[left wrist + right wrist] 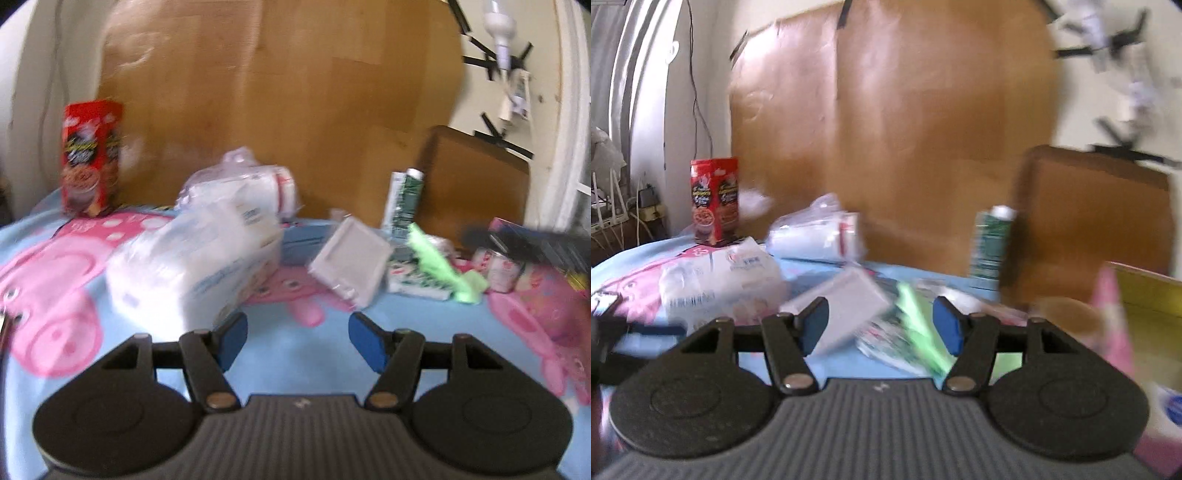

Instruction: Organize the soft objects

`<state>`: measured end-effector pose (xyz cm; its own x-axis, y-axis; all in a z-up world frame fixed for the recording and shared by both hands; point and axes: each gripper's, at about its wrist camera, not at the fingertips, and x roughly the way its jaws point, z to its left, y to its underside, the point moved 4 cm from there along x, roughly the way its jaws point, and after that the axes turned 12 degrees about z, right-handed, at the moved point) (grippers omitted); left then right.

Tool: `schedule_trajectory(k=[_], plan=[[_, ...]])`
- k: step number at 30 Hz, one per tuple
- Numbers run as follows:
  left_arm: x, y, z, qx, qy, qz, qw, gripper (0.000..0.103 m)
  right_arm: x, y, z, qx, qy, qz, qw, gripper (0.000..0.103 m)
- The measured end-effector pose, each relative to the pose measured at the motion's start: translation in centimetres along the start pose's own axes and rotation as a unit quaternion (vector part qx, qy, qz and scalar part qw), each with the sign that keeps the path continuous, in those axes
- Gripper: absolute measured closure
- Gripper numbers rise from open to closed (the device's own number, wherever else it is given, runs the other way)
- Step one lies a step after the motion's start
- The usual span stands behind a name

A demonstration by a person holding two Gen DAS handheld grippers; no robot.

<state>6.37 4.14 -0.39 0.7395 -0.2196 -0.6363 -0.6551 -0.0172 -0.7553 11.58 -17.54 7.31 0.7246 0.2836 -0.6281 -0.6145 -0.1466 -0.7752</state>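
1. A large white soft pack (192, 266) is lying on the cartoon-print blue and pink sheet (295, 354), just ahead and left of the left tool (298, 334); the same pack (720, 291) is showing at the left of the right wrist view.
2. Behind it a clear bag of white goods (243, 181) is resting near the brown cardboard backdrop (280, 92).
3. A grey flat packet (351, 258) is sitting tilted at the middle, and a green cloth (439, 266) is draping over a printed pack just right of it.
4. The left tool is hovering with its blue-padded fingers (232, 341) spread wide, holding and touching nothing.
5. The right tool (881, 323) is likewise gaping, nothing between its fingers; the grey packet (846, 306) and green cloth (919, 325) are lying beyond the gap.
6. A red snack box (90, 155) is standing upright at the far left, and a green-and-white carton (404, 199) is standing by the cardboard.
7. Both views are blurred.
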Motion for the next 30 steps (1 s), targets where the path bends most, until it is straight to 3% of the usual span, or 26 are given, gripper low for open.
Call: schedule_trajectory(k=[5,10,16,21,23,25,27,30], plan=[[-0.3,-0.2,0.7,-0.011,0.020,-0.009,0.9997,0.039,8.9,-5.3,0.1,0.050,-0.016,0.090,0.995,0.038],[-0.3,0.0,1.4,-0.036,0.039,-0.004,0.9986,0.039,13.9,-5.9,-0.3,0.082,-0.016,0.174,0.981,0.039],[0.6,0.1,4.1,-0.120,0.074,0.024,0.9898,0.036,10.8,-2.4,0.7,0.090,-0.096,0.215,0.968,0.059],[0.8,0.4,5.9,-0.166,0.115,0.028,0.9790,0.036,4.8,2.3,2.9,0.042,-0.166,0.204,0.964,0.058],[0.8,0.4,5.8,-0.162,0.114,0.028,0.9798,0.034,2.7,3.5,3.5,0.015,-0.169,0.176,0.970,0.054],[0.6,0.4,5.7,-0.159,0.125,0.022,0.9791,0.029,1.3,4.5,3.9,-0.013,-0.153,0.147,0.977,0.028],[0.4,0.3,5.7,-0.160,0.130,0.014,0.9784,0.009,0.9,5.0,4.3,-0.044,-0.130,0.124,0.983,0.015],[0.5,-0.3,5.2,-0.151,0.122,0.015,0.9808,0.006,2.3,4.8,4.9,-0.086,-0.108,0.121,0.983,0.014]])
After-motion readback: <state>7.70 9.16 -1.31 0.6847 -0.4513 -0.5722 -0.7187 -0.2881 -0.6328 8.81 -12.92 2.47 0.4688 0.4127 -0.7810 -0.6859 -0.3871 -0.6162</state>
